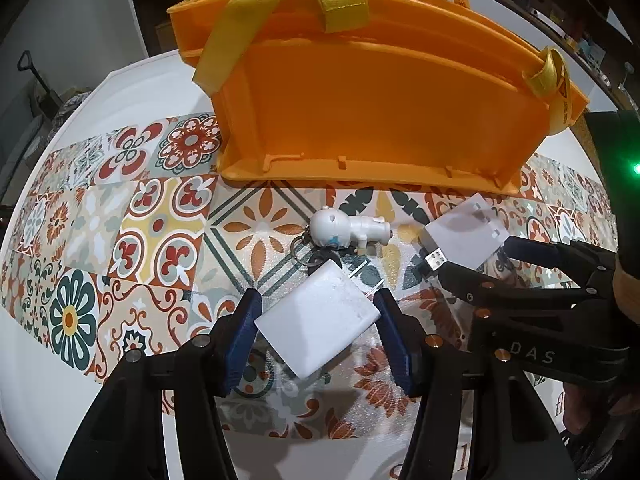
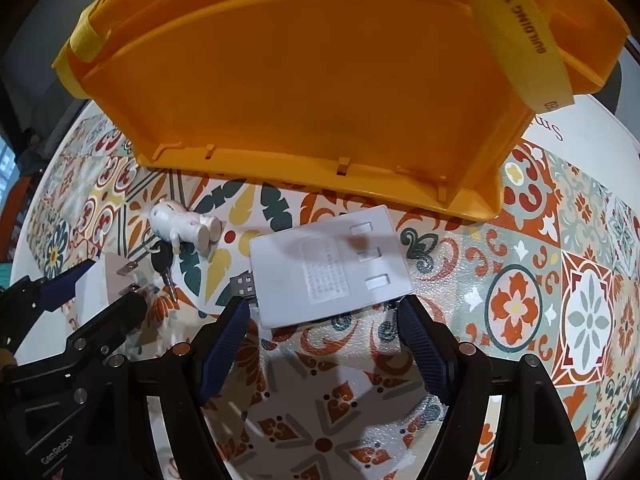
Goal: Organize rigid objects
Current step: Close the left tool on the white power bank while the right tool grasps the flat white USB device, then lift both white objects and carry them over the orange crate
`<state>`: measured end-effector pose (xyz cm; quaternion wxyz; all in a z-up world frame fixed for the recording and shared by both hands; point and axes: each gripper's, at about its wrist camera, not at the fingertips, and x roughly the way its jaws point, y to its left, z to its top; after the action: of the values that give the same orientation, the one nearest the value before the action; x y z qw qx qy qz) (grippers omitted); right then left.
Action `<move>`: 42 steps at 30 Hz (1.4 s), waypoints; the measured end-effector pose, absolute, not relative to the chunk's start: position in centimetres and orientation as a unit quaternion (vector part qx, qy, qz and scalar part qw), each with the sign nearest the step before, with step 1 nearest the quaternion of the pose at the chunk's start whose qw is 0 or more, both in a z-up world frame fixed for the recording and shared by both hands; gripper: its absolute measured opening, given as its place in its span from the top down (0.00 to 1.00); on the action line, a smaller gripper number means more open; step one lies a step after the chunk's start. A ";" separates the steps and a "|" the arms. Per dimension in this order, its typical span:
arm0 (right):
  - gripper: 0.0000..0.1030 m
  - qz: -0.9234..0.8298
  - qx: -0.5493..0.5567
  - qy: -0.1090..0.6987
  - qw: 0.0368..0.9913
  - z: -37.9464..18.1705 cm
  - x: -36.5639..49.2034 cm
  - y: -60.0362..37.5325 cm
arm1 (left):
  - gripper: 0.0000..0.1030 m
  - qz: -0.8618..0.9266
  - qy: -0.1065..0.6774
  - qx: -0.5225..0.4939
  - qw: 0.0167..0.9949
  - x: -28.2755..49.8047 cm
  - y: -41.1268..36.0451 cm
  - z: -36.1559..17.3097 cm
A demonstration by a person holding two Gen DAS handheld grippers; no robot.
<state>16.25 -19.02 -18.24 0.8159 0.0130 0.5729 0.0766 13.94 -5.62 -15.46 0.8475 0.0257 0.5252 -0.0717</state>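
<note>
An orange plastic tote basket (image 1: pixel 360 112) with yellow straps stands at the back of the patterned table; it fills the top of the right wrist view (image 2: pixel 320 80). My left gripper (image 1: pixel 318 312) is open, its blue pads on either side of a white charger block (image 1: pixel 316 320) lying on the table. My right gripper (image 2: pixel 324 312) is open around the near edge of a flat white plastic box (image 2: pixel 328 264). A black USB plug (image 2: pixel 243 285) lies at the box's left. A white figurine keychain (image 1: pixel 348 232) with a key (image 2: pixel 164 264) lies between the two objects.
The table top carries a colourful tile-pattern mat (image 2: pixel 560 300) with white margins (image 1: pixel 132 92). The right gripper's body (image 1: pixel 540 320) shows at the right of the left wrist view. The left gripper's body (image 2: pixel 60 340) shows at the left of the right wrist view.
</note>
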 end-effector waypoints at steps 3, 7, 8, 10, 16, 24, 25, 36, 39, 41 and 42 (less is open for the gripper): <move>0.22 0.075 0.004 0.574 0.816 -18.4 16.5 -19.1 | 0.44 -0.074 0.524 0.026 0.848 14.0 -5.9 -15.5; 0.22 0.077 0.003 0.571 0.817 -18.4 16.7 -20.0 | 0.44 -0.077 0.524 0.024 0.848 14.2 -6.2 -15.5; 0.22 0.077 0.000 0.569 0.819 -18.4 16.8 -19.9 | 0.44 -0.077 0.524 0.025 0.848 14.2 -6.2 -15.5; 0.24 0.080 -0.003 0.565 0.821 -18.2 16.8 -20.0 | 0.44 -0.077 0.525 0.024 0.848 14.2 -6.1 -15.6; 0.25 0.078 -0.010 0.558 0.826 -18.2 16.9 -19.0 | 0.44 -0.074 0.526 0.026 0.847 14.2 -5.9 -15.7; 0.25 0.074 -0.009 0.547 0.834 -17.0 15.3 -18.9 | 0.44 -0.077 0.522 0.029 0.849 13.6 -5.8 -15.0; 0.25 0.073 -0.008 0.545 0.835 -16.8 15.0 -18.8 | 0.44 -0.077 0.521 0.030 0.849 13.5 -5.8 -14.8; 0.25 0.062 0.007 0.531 0.845 -14.4 12.7 -19.3 | 0.44 -0.084 0.509 0.031 0.856 12.5 -5.6 -12.8; 0.25 0.056 0.012 0.526 0.849 -13.5 12.0 -19.4 | 0.44 -0.087 0.504 0.032 0.859 12.3 -5.6 -12.1; 0.25 0.051 0.014 0.523 0.851 -12.9 11.5 -19.6 | 0.44 -0.090 0.500 0.035 0.861 12.1 -5.5 -11.6; 0.25 0.050 0.015 0.521 0.852 -12.6 11.4 -19.5 | 0.44 -0.092 0.498 0.036 0.862 12.0 -5.5 -11.3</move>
<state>11.40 -19.47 -12.64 0.8518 0.0153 0.5212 0.0501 11.96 -5.52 -11.32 0.8616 0.0360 0.4979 -0.0915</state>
